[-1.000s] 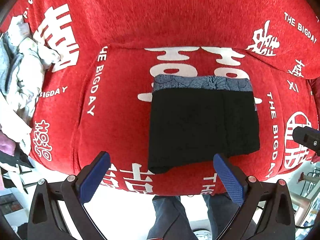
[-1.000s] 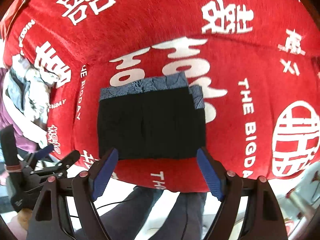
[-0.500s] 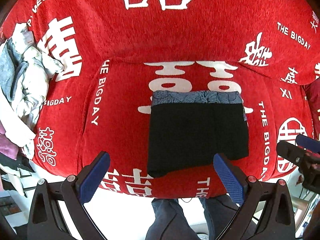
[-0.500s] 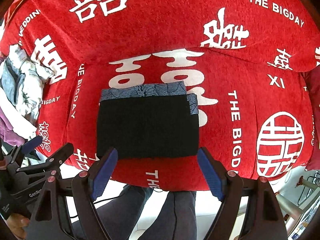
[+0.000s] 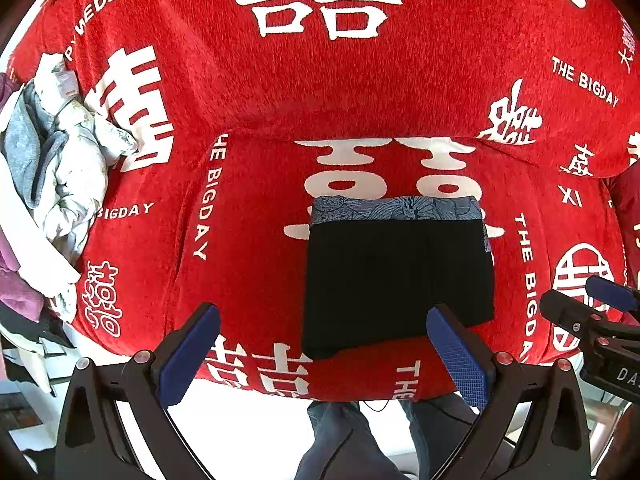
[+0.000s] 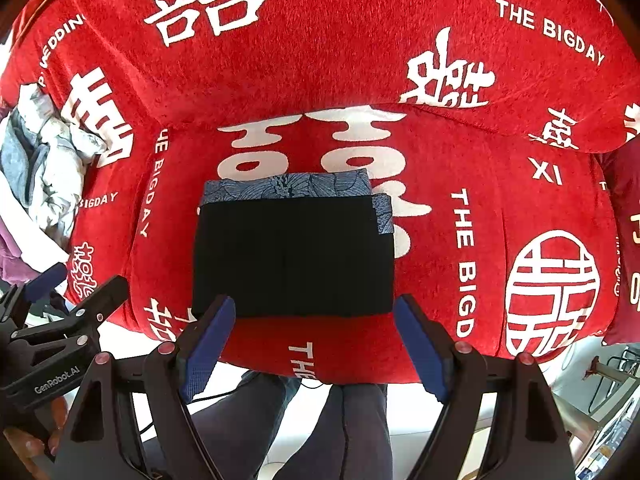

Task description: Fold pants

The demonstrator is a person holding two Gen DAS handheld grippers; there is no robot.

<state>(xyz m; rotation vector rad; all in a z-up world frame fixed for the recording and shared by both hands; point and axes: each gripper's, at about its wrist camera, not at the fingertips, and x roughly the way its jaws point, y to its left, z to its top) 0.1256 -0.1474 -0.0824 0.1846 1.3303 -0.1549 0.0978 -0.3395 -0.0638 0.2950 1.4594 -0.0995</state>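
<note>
The black pants (image 5: 396,276) lie folded into a flat rectangle on the red sofa seat (image 5: 248,248), on top of a folded blue patterned garment (image 5: 396,208) that shows along the far edge. They also show in the right wrist view (image 6: 292,256). My left gripper (image 5: 320,354) is open and empty, held back off the sofa's front edge. My right gripper (image 6: 316,346) is open and empty, also in front of the seat, apart from the pants. Each gripper shows at the edge of the other's view.
A heap of loose clothes (image 5: 52,184) lies at the sofa's left end. The red cover with white lettering runs up the backrest (image 5: 320,60). The person's legs (image 6: 320,428) and white floor are below the seat edge.
Both grippers have drawn back from the sofa, so the folded pants look smaller and farther. The pants have not moved.
</note>
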